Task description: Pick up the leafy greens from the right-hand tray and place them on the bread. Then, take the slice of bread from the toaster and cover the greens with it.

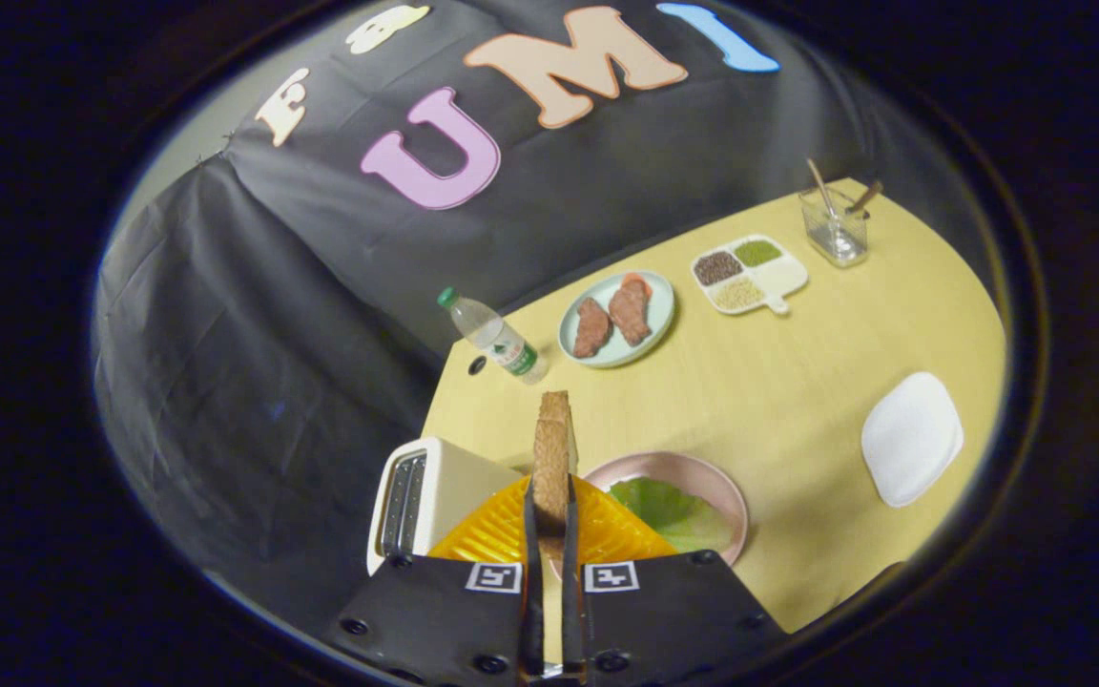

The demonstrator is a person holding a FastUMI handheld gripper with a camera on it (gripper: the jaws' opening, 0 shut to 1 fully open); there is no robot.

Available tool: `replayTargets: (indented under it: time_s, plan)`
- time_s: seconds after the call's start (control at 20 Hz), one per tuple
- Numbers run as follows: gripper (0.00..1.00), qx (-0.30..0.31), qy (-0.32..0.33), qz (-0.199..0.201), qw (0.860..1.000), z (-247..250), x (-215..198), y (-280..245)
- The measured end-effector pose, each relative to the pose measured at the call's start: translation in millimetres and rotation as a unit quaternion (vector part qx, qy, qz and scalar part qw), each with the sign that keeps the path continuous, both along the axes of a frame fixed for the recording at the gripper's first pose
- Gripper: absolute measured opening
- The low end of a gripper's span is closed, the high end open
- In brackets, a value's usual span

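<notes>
One yellow table (778, 382) carries everything, and the count is short. One white toaster (421, 501) stands at the near left corner, and just right of it one pink plate (716, 482) holds one leafy green (669, 510). One empty white tray (910, 437) lies well to the right. Farther off sit one pale blue plate (660, 320) with two pieces of meat (611, 320), one divided dish (750, 275) with four compartments, one clear cup (836, 227) holding two sticks, and one water bottle (497, 339). The gripper (549, 510) is clamped on one slice of bread (551, 453), held upright on edge between both fingers, above the gap between toaster and pink plate.
</notes>
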State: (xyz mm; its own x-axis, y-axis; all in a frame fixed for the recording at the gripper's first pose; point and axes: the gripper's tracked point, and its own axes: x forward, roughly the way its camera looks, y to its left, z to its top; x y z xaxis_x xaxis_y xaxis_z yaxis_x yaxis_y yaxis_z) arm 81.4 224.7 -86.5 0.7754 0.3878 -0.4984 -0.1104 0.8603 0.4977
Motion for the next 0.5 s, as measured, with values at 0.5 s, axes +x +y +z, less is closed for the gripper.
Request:
replayTargets:
  time_s: [0.5]
  plan:
    - [0.10, 0.007, 0.049, -0.007, 0.999, -96.8, 0.0, -19.7]
